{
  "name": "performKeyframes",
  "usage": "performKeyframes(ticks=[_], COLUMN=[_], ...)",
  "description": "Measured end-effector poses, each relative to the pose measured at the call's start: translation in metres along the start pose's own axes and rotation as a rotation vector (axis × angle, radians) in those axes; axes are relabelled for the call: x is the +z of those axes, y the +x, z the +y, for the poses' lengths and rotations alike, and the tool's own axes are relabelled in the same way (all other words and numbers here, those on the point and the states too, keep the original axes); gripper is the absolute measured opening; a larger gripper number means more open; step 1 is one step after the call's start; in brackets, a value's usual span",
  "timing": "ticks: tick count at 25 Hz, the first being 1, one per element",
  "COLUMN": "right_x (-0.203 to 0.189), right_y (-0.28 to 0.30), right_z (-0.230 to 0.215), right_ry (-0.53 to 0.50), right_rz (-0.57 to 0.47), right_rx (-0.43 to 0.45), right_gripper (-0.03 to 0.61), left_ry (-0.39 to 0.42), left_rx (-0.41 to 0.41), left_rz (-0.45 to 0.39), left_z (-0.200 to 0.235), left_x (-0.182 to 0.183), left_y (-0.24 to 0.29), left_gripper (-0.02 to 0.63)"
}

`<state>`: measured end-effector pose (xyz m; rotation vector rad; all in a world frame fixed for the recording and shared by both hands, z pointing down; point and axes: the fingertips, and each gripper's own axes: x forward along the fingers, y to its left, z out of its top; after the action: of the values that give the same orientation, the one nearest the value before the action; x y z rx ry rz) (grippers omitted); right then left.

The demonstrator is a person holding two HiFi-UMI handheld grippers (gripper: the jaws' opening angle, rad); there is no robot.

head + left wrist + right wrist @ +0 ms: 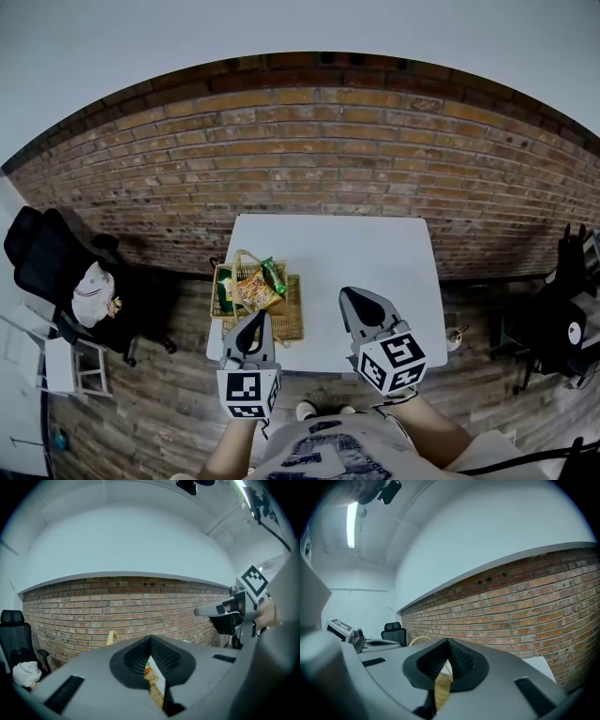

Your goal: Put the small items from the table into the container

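My left gripper (251,328) has its two jaws together and holds nothing. Through the thin slit under the tips I see only the wicker basket (292,314) behind them. My right gripper (358,305) is closed too, with nothing in it. Both hang side by side over the near edge of the white table (356,253). The snack packets (255,289) lie inside the basket, which stands at the left edge of the table, just beyond the left gripper. A brick wall (319,150) is behind the table.
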<state>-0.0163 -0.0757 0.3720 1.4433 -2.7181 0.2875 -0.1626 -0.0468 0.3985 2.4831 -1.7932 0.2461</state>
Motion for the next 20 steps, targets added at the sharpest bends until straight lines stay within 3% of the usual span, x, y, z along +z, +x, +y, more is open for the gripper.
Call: performKeyframes(ticks=[9,20], right_x=[0.001,-0.008], right_y=[-0.033,-0.045], right_z=[-0.032,-0.044], right_ry=[0.03,0.048], right_rz=[-0.011,0.0], right_rx=[0.015,0.042], right_gripper=[0.018,0.018], left_ry=[0.01,-0.002], left_rx=[-0.017,-0.01], left_rz=[0.0,0.001], left_z=[-0.054,-0.077], left_x=[0.012,0.014], left_y=[0.01,0.016], left_gripper=[0.051,0.051])
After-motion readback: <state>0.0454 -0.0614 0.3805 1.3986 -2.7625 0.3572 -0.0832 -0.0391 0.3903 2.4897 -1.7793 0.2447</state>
